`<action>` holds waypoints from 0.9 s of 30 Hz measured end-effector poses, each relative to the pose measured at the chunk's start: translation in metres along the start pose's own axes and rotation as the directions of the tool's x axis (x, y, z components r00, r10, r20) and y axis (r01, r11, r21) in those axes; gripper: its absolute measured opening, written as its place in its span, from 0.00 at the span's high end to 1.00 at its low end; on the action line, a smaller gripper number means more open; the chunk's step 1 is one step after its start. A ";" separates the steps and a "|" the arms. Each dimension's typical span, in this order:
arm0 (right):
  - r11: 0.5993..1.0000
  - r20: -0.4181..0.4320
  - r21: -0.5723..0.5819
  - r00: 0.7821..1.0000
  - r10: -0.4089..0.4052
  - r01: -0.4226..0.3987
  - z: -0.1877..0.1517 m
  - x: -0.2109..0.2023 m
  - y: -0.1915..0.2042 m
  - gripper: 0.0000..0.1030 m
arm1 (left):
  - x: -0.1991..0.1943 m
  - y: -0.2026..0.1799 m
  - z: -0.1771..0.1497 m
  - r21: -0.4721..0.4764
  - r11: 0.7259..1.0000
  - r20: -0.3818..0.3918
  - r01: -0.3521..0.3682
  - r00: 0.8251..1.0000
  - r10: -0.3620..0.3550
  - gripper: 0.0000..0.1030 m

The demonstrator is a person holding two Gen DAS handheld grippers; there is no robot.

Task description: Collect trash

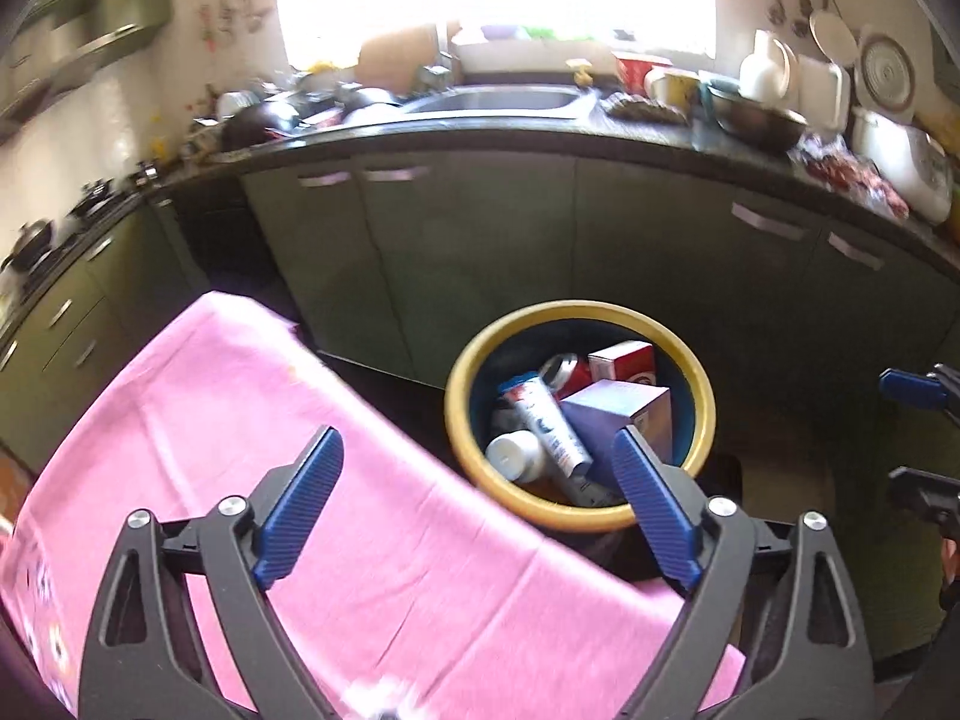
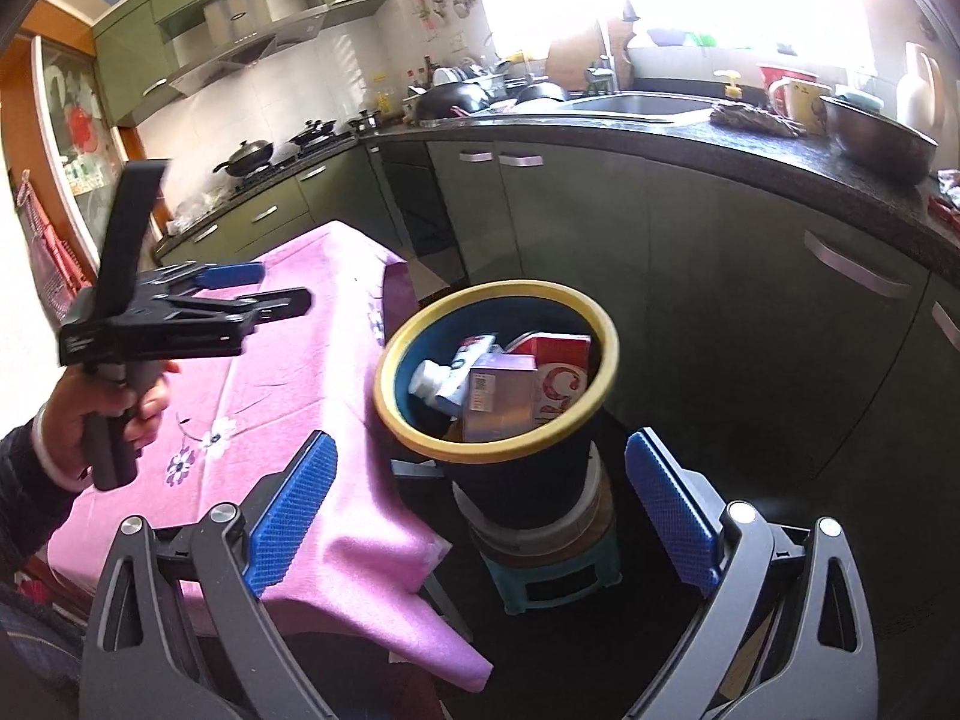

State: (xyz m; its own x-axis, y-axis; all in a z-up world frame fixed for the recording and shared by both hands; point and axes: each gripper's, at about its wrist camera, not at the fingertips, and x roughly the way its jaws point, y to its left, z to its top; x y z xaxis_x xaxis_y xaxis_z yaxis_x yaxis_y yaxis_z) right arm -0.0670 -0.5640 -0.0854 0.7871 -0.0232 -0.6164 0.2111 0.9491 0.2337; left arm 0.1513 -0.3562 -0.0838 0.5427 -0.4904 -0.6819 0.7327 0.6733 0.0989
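Note:
A dark bin with a yellow rim (image 1: 462, 414) (image 2: 384, 384) stands beside a table under a pink cloth (image 1: 252, 456) (image 2: 300, 360). Inside lie a purple box (image 1: 618, 408) (image 2: 501, 396), a red and white carton (image 1: 621, 360) (image 2: 561, 372), a tube (image 1: 549, 426) and a white bottle (image 1: 516, 456) (image 2: 429, 381). My left gripper (image 1: 477, 492) is open and empty above the cloth's edge, near the bin; it also shows in the right wrist view (image 2: 264, 288). My right gripper (image 2: 480, 504) is open and empty, just short of the bin.
The bin rests on stacked stools (image 2: 552, 558). Green cabinets (image 1: 480, 240) (image 2: 690, 276) run under a dark counter (image 2: 750, 144) with a sink (image 1: 498, 99), pots, cups and bowls. A stove with pans (image 2: 258, 156) is on the left.

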 end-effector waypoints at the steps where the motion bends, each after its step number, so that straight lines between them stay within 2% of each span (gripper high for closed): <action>1: 1.000 -0.002 -0.013 1.000 0.007 -0.007 0.000 0.000 0.006 0.07 | -0.013 0.008 -0.008 -0.034 0.999 0.006 -0.019 1.000 0.019 0.11; 5: 0.998 -0.001 -0.058 0.999 0.038 -0.038 0.000 0.001 0.030 0.06 | -0.071 0.039 -0.043 -0.146 0.981 0.036 -0.128 0.990 0.134 0.07; 8: 0.993 0.010 -0.098 0.998 0.061 -0.060 0.001 -0.001 0.050 0.05 | -0.115 0.059 -0.070 -0.213 0.952 0.064 -0.219 0.969 0.237 0.07; 11: 0.988 0.028 -0.134 0.996 0.083 -0.078 0.001 -0.006 0.070 0.05 | -0.163 0.076 -0.100 -0.269 0.910 0.091 -0.316 0.932 0.350 0.07; 14: 0.983 0.046 -0.165 0.995 0.090 -0.082 0.003 -0.013 0.089 0.05 | -0.203 0.092 -0.124 -0.328 0.864 0.104 -0.383 0.894 0.436 0.07; 17: 0.978 0.066 -0.196 0.994 0.083 -0.069 0.003 -0.019 0.105 0.05 | -0.236 0.107 -0.148 -0.403 0.814 0.106 -0.419 0.862 0.496 0.07; 22: 0.976 0.095 -0.215 0.994 0.054 -0.032 0.003 -0.028 0.121 0.05 | -0.269 0.123 -0.181 -0.484 0.722 0.046 -0.494 0.809 0.585 0.07; 24: 0.976 0.096 -0.215 0.994 0.047 -0.025 0.003 -0.030 0.123 0.05 | -0.278 0.127 -0.191 -0.508 0.701 0.041 -0.501 0.798 0.601 0.07; 27: 0.978 0.100 -0.210 0.994 0.035 -0.014 0.001 -0.032 0.123 0.05 | -0.288 0.127 -0.196 -0.529 0.682 0.047 -0.504 0.785 0.617 0.07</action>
State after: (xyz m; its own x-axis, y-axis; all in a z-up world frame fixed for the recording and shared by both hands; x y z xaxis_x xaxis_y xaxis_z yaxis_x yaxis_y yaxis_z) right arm -0.0660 -0.4462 -0.0362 0.8482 -0.0209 -0.5293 0.0736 0.9942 0.0787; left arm 0.0075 -0.0208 -0.0173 0.8979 0.0043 -0.4403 0.0090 0.9996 0.0280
